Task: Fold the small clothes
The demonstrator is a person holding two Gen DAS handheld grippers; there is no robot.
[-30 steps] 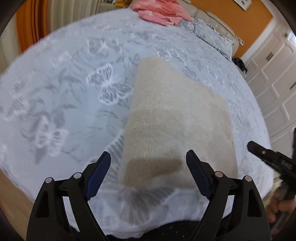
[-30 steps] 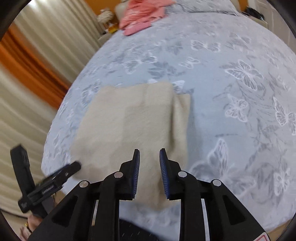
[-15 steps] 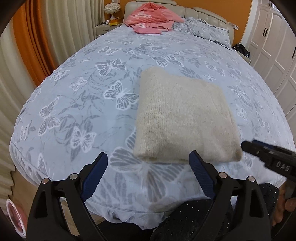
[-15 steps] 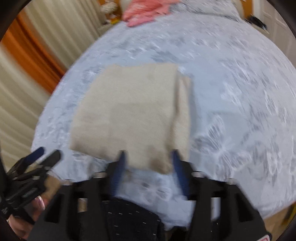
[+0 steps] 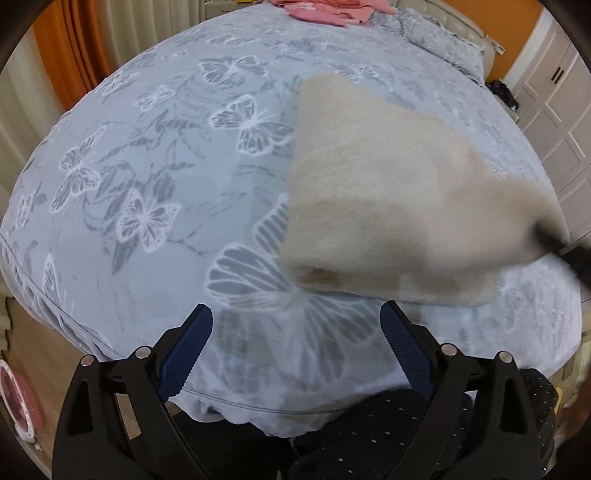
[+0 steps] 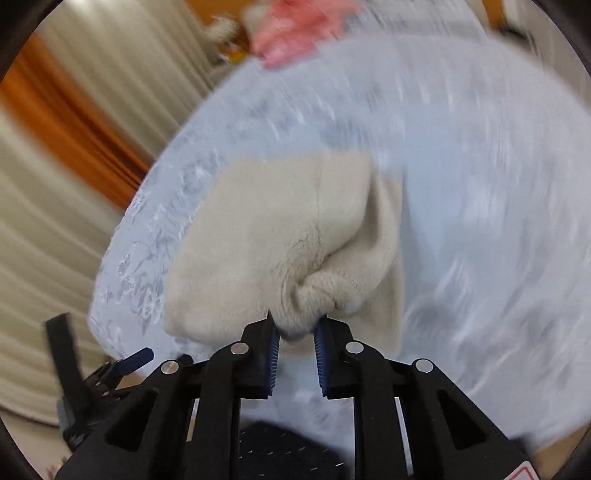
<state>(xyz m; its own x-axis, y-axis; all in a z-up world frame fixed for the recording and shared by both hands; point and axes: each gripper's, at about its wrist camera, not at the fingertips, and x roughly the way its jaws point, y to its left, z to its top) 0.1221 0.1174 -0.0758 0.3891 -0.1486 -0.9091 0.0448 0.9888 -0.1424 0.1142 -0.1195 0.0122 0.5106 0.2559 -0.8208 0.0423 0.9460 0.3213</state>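
Observation:
A folded beige knit garment [image 5: 388,206] lies on the butterfly-print bedspread [image 5: 147,166] near the bed's front edge. My right gripper [image 6: 296,325] is closing, and its blue pads pinch a bunched fold at the near edge of the garment [image 6: 280,221], which is pulled up off the bed there. In the left wrist view the right gripper [image 5: 569,247] is a dark blur at the garment's raised right corner. My left gripper [image 5: 295,317] stands wide open above the bed's front edge, just short of the garment, with only bedspread between its fingers. It also shows at the lower left as the left gripper [image 6: 122,365].
Pink clothes [image 5: 325,9] are piled at the head of the bed beside a pillow [image 5: 443,37]. Orange and cream curtains [image 5: 74,48] hang on the left, white wardrobe doors [image 5: 554,92] stand on the right. The person's dark dotted clothing [image 5: 406,435] is below the grippers.
My right gripper opened, reached the garment's near edge and closed on it, lifting that corner. The left gripper stayed open and drew a little closer to the bed.

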